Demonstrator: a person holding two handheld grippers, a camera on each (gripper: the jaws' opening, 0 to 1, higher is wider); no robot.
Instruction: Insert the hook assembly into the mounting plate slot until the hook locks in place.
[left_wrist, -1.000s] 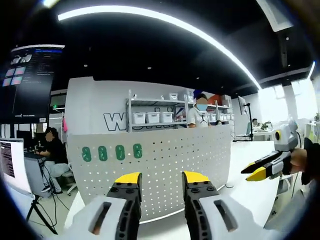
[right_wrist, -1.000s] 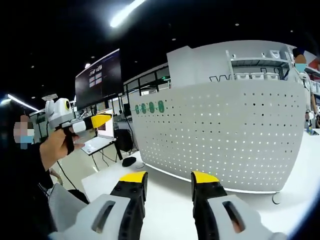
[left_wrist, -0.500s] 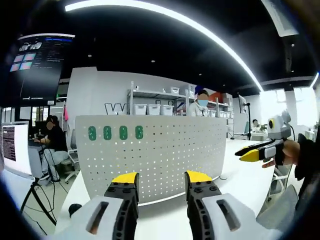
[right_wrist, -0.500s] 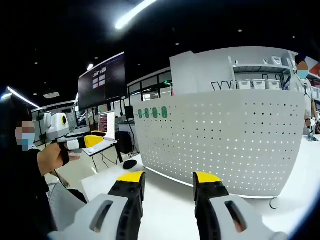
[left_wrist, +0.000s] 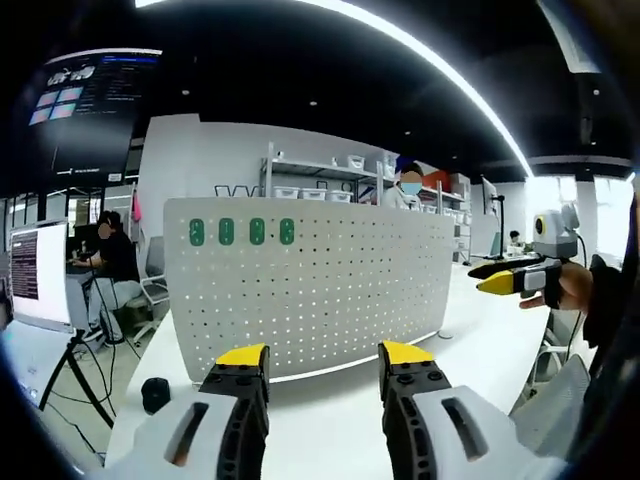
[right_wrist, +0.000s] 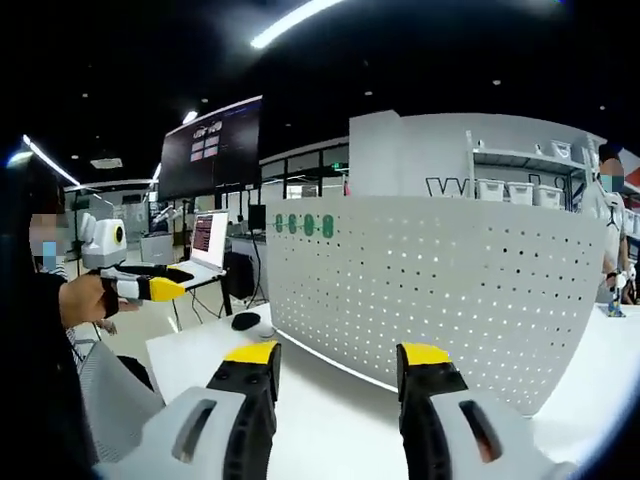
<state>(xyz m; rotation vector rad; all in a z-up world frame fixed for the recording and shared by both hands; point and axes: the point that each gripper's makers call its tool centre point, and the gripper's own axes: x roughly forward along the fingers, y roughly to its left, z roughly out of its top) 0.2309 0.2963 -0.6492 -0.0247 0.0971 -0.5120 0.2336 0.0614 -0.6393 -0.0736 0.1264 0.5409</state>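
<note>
Both grippers hover before the white pegboard (left_wrist: 310, 285), left gripper (left_wrist: 325, 362) and right gripper (right_wrist: 337, 360) jaws parted and empty, apparently surveying. Green hooks (left_wrist: 242, 232) sit along its upper left edge.

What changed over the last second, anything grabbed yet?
Nothing grabbed. Both cameras have tipped down, so more of the white table shows. The left gripper has dropped lower in the right gripper view. The right gripper stays raised. Both stay open and empty; the pegboard and its green hooks are unmoved.
</note>
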